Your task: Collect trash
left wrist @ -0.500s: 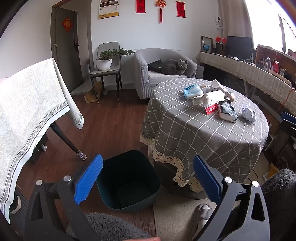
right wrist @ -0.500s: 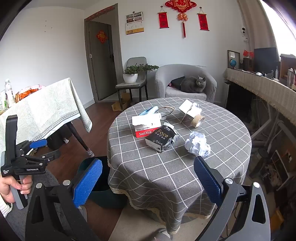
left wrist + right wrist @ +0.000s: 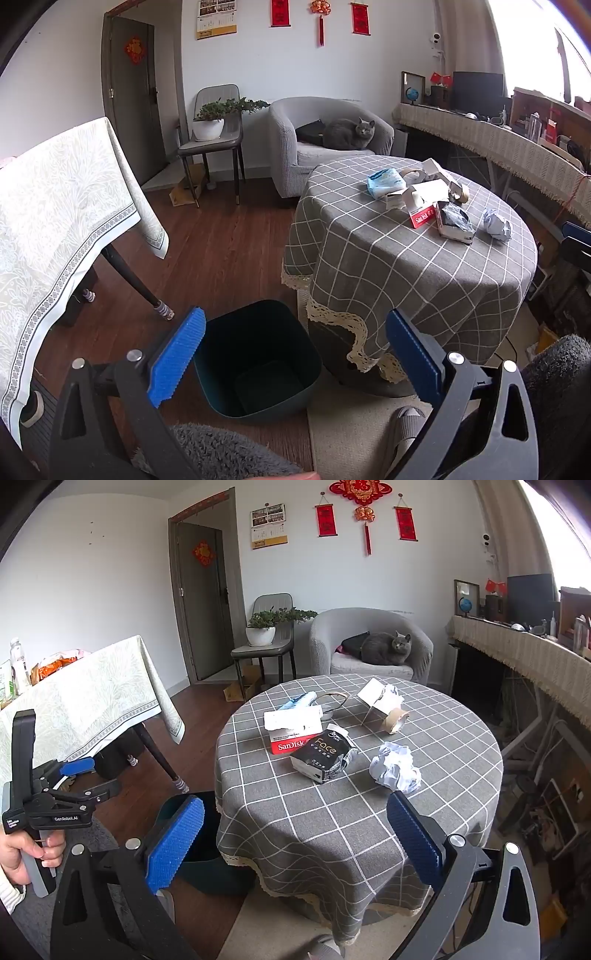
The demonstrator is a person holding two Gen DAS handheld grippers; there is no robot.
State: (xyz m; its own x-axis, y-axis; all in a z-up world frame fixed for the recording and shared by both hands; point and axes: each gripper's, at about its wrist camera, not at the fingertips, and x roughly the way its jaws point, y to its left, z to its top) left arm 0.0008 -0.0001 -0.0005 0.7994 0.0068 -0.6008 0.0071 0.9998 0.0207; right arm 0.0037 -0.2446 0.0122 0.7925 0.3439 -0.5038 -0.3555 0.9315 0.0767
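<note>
Trash lies on the round table with the grey checked cloth [image 3: 332, 812]: a crumpled paper ball [image 3: 396, 768], a black "Face" box [image 3: 323, 757], a red SanDisk box [image 3: 291, 744], a blue packet [image 3: 299, 702], torn white cartons [image 3: 380, 698] and a tape roll [image 3: 396, 720]. A dark green bin [image 3: 255, 356] stands open on the floor left of the table. My left gripper [image 3: 295, 354] is open and empty above the bin. My right gripper [image 3: 295, 838] is open and empty, short of the table's near edge. The left gripper also shows in the right wrist view [image 3: 79, 775].
A table under a pale patterned cloth [image 3: 55, 206] stands at the left, its leg [image 3: 136, 284] near the bin. A grey cat [image 3: 347, 133] sits in an armchair behind the round table. A chair with a potted plant [image 3: 210, 125] stands by the door. A long draped counter [image 3: 498, 147] runs along the right.
</note>
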